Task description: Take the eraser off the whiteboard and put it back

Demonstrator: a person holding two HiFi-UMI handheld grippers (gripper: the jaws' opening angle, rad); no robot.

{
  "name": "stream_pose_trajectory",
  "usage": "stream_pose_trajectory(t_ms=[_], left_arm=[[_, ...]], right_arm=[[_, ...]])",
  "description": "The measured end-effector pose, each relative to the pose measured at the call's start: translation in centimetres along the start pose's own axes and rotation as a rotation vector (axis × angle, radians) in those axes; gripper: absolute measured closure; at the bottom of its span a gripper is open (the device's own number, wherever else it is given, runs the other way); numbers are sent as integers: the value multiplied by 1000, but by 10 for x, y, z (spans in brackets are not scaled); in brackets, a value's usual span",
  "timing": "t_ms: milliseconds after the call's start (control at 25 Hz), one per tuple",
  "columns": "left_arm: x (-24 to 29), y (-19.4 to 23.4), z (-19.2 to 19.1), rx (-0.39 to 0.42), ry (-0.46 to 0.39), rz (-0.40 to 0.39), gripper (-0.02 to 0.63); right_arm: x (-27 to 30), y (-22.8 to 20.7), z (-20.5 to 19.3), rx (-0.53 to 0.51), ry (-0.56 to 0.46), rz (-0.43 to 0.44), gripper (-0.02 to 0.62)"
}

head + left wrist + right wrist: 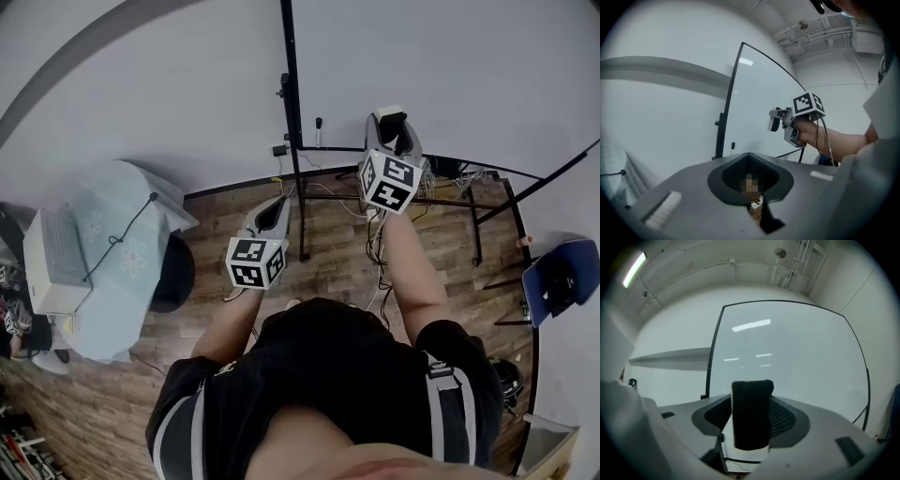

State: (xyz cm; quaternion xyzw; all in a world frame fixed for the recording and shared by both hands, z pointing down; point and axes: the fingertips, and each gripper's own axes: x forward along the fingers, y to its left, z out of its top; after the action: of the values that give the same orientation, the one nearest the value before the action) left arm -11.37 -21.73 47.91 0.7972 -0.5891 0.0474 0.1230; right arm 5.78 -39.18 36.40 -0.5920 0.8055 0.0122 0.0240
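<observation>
The eraser [751, 413], black felt on a white body, stands upright between the jaws of my right gripper [751, 430], which is shut on it. The whiteboard [797, 362] fills the view just ahead, a short gap away from the eraser. In the head view the right gripper [392, 120] is raised at the board [450, 75] with the eraser [393, 127] at its tip. My left gripper [278, 208] hangs lower and to the left, near the board's black frame post, shut and empty. From the left gripper view [749, 180], the right gripper [777, 119] and the eraser [774, 121] show beside the board [759, 108].
A cloth-covered table [117, 281] with a white box [54, 262] stands at the left, a dark round stool [175, 274] beside it. The board's stand legs [478, 225] and cables [375, 239] lie on the wood floor. A blue chair [558, 277] is at the right.
</observation>
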Motion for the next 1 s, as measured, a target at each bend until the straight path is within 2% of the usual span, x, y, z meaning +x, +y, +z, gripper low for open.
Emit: stream_pose_trajectory(t_ms=[320,600,1000], left_arm=[[-2,24,3,-5,-4,41,597],[-4,50,1,-17,-5,83,597],[7,74,5,-19,4,97,597]], right_arm=[[58,-1,-3,19,39,-96,360],[95,-6,-9,83,72,-164,360],[130,-4,-4,135,54,-203,360]])
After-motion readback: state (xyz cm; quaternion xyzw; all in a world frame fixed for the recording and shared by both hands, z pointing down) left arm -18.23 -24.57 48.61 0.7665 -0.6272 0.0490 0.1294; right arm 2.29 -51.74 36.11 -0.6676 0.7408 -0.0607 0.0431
